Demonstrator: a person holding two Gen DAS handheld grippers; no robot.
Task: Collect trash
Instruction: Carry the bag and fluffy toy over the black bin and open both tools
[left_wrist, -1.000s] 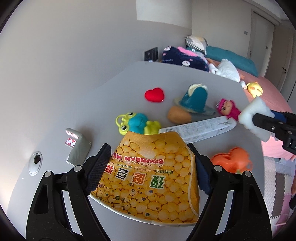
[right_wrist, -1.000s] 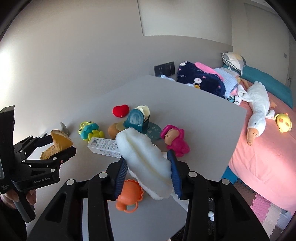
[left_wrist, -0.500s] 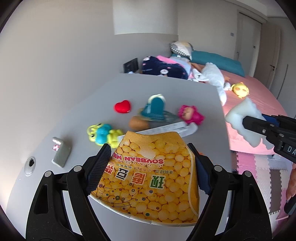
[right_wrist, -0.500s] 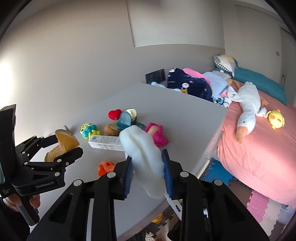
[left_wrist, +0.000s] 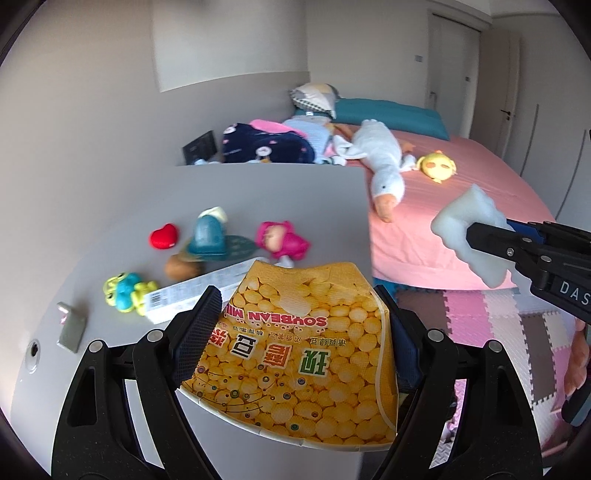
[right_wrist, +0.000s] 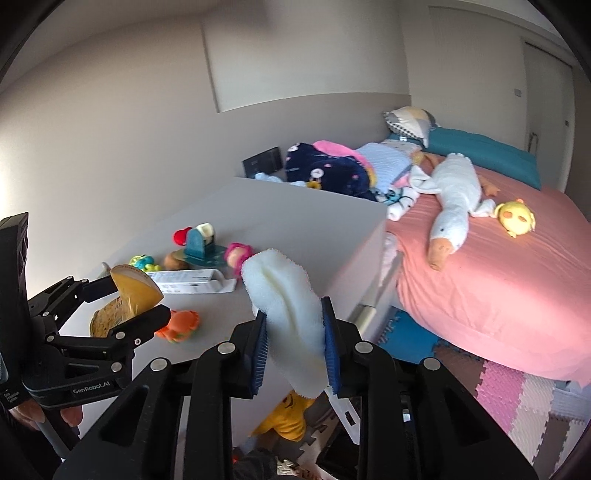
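The yellow soybean-milk paper cup (left_wrist: 295, 350), squashed flat, sits clamped between the widely spread jaws of the left gripper (left_wrist: 295, 339), held above the near edge of the grey table (left_wrist: 295, 192). The white foam piece (right_wrist: 291, 314) is squeezed in the narrow jaws of the right gripper (right_wrist: 295, 343), out past the table's corner over the floor.

On the table lie a long white carton (right_wrist: 188, 286), a green and blue frog toy (left_wrist: 125, 297), a red heart (left_wrist: 164, 236), a teal toy (left_wrist: 208, 236), a pink doll (left_wrist: 282, 242), an orange toy (right_wrist: 181, 325) and a small silver object (left_wrist: 72, 328).

Beyond the table stands a bed with a pink sheet (right_wrist: 498, 288), carrying a white plush goose (right_wrist: 454, 214), a yellow plush chick (right_wrist: 515, 216), folded clothes (right_wrist: 328, 170) and a teal pillow (right_wrist: 487, 155). Pink, brown and cream puzzle mats (left_wrist: 498, 325) cover the floor. The walls are plain and pale.
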